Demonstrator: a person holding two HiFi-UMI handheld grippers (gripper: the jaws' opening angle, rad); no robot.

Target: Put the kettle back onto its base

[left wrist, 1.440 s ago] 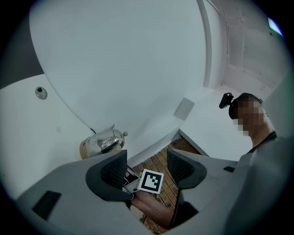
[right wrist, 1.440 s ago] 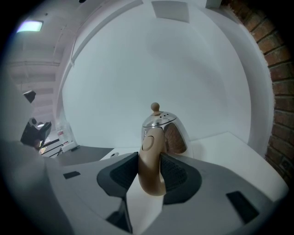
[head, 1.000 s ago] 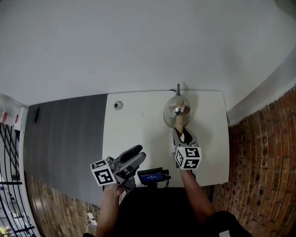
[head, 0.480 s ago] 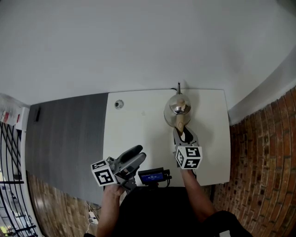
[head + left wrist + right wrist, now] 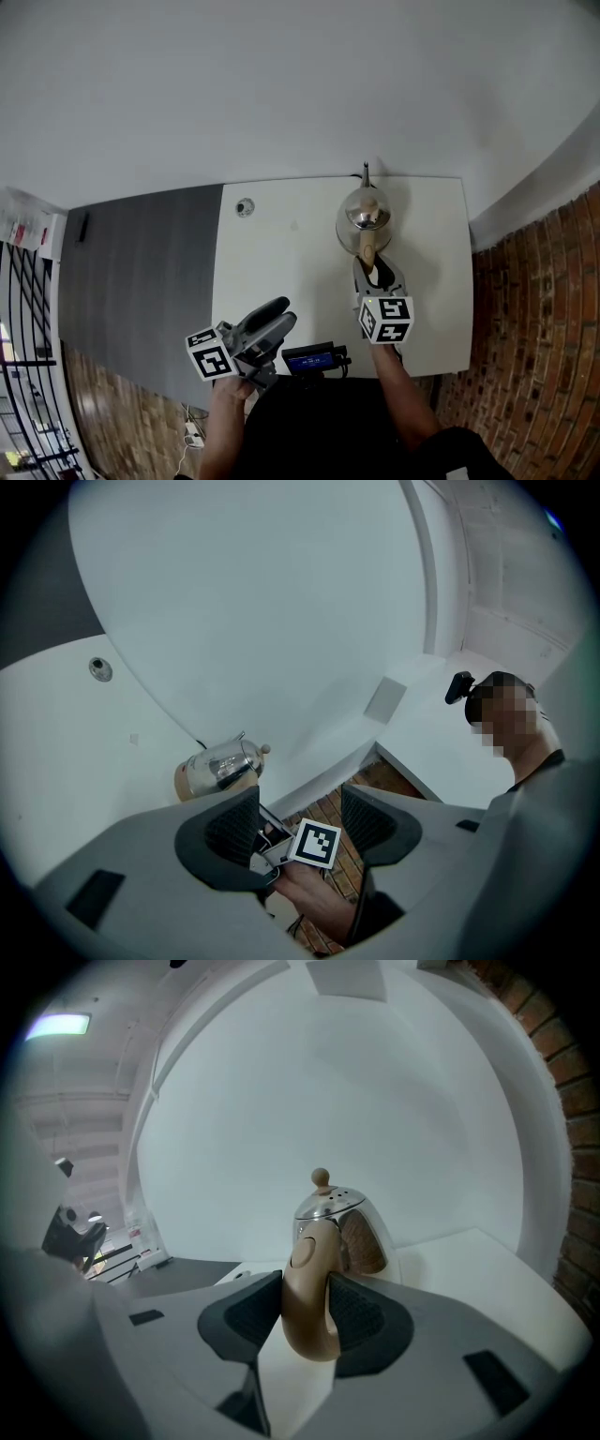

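Right gripper view: the right gripper (image 5: 305,1314) clamps the kettle (image 5: 345,1222) by its handle (image 5: 302,1274). The kettle looks set down, so only letting go remains. The left gripper (image 5: 300,825) gapes empty.

kettle (image 5: 364,217): 1 | gripper: 2, left gripper (image 5: 270,317) and right gripper (image 5: 373,274) | counter (image 5: 281,277): 1 | round fitting (image 5: 245,206) set in counter: 1 | small blue-lit screen (image 5: 310,358): 1

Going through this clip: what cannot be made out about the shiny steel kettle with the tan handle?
- The base under the kettle: in the head view the kettle's body covers it; in the right gripper view the right gripper and tan handle block the underside. Seated or not: cannot tell.
- Small round silver item on the white table: head view, too small to identify.
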